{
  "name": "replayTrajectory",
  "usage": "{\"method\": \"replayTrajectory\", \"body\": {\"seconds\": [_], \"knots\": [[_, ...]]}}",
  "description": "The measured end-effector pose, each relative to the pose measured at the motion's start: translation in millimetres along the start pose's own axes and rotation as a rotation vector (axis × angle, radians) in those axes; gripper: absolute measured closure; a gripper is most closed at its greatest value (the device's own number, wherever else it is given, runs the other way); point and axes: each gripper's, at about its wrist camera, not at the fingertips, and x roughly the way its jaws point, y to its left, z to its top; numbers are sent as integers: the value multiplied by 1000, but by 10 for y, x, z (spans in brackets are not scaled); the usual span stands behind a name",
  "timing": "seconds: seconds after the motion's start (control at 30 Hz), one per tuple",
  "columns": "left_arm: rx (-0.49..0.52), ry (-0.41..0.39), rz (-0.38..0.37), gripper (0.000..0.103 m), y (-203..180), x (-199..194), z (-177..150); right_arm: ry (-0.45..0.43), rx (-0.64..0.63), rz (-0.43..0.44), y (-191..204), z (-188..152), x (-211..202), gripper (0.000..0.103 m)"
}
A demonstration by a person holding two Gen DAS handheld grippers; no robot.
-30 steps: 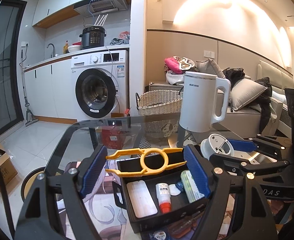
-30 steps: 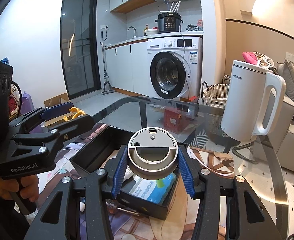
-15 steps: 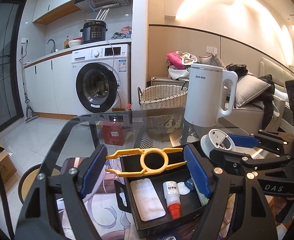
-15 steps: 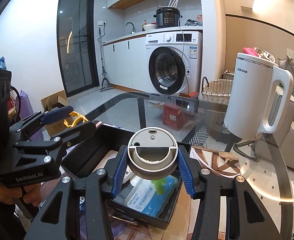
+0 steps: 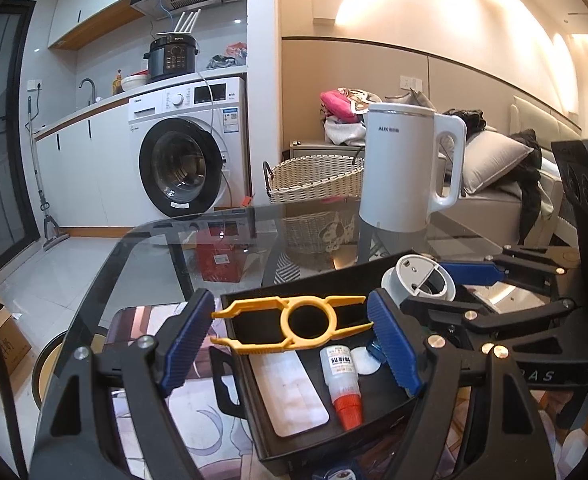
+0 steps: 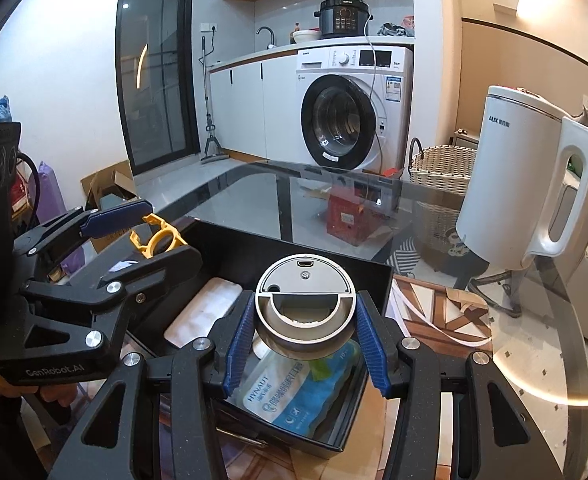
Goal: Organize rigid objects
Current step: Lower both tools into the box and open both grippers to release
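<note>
Placement step, both loads over black tray (image 5: 233, 376) on glass counter (image 6: 253, 184). Left claw (image 5: 291, 324) pinching yellow tool (image 5: 294, 322); right claw (image 6: 306, 340) clamped on round lid (image 6: 306, 300). Next: lower, release onto free floor.

Both grippers w/ their loads came lower over black tray (image 5: 378, 284): yellow tool (image 5: 294, 322) in left, round grey disc (image 6: 305, 306) in right, tray contents looming larger.

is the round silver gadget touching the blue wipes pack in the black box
Apart. The right wrist view shows the round silver gadget clamped in the right tongs, held above the blue wipes pack lying in the black box.
</note>
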Motion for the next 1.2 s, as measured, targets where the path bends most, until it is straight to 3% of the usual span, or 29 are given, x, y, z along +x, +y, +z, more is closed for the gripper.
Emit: {"method": "replayTrajectory", "body": {"seconds": [0.5, 0.77, 0.87, 0.93, 1.07, 1.2], "knots": [[6, 35, -31, 24, -1, 70, -68, 19, -22, 18, 31, -6, 68, 53], [15, 35, -36, 24, -15, 58, -56, -1, -23, 4, 20, -14, -26, 48], [9, 36, -47, 24, -13, 35, -65, -14, -14, -13, 8, -7, -102, 39], [18, 32, -47, 22, -27, 15, -63, -24, -6, -33, -20, -8, -149, 26], [-19, 43, -39, 0, 17, 14, -68, -40, 46, -60, -147, -23, -211, 10], [-71, 84, -33, 0, 94, 7, -56, -37, 61, -64, -209, -46, -256, 0]]}}
